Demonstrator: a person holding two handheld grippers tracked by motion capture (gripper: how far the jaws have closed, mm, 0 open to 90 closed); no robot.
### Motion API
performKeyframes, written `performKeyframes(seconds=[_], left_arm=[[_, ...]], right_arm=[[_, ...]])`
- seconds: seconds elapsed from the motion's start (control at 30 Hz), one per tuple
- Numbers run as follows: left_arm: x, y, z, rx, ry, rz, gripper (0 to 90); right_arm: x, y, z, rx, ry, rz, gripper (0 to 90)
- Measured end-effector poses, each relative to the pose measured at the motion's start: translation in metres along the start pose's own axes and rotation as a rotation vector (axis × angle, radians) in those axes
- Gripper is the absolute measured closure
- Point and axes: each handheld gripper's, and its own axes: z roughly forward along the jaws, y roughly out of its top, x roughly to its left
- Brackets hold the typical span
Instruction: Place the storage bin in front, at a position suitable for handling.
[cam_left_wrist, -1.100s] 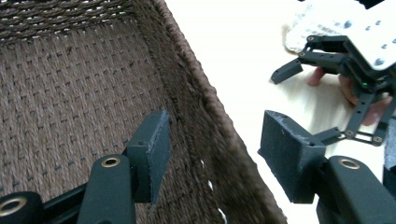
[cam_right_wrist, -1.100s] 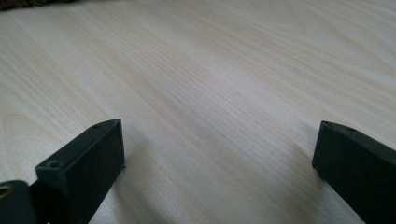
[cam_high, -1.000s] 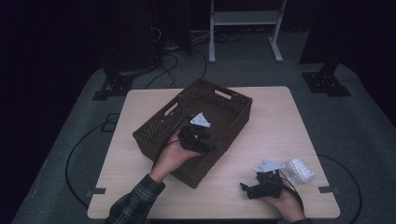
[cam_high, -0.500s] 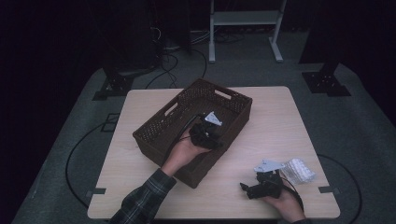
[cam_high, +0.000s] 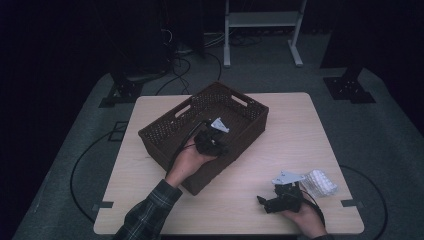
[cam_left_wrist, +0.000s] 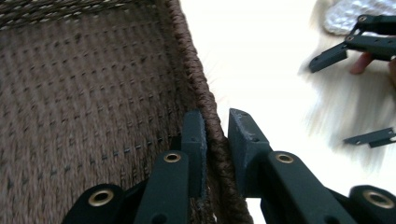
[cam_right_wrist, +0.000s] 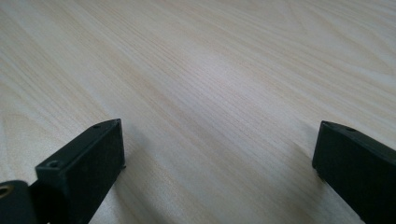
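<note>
The high view is dim, the floor around the table (cam_high: 310, 130) nearly black. Beside the basket (cam_left_wrist: 93, 93), the tabletop is glaring white and blurred. The right gripper view is evenly lit, with soft shadows.

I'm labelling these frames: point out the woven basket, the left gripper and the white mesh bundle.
woven basket (cam_high: 165, 131): high view, its left wall.
left gripper (cam_left_wrist: 216, 136): left gripper view, midway between its fingertips at the basket's rim.
white mesh bundle (cam_high: 320, 182): high view, its middle.
</note>
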Motion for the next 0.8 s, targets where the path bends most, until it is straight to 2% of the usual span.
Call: performKeyframes(seconds=[0.17,0.37,0.63,0.8], left_arm=[[0.007,-0.008,-0.008,0.011,0.018,0.004,80.5],[0.006,-0.011,-0.011,0.01,0.028,0.023,82.0],[-0.002,-0.006,-0.006,0.008,0.001,0.046,81.4],[-0.012,0.003,0.002,0.009,-0.019,0.078,81.2]], right_arm=[[0.0,0.0,0.0,0.001,-0.001,0.001,1.7],[0.0,0.001,0.001,-0.001,-0.005,0.003,1.7],[0.0,0.001,0.001,-0.003,-0.006,0.003,1.7],[0.0,0.001,0.001,-0.003,-0.006,0.003,1.7]])
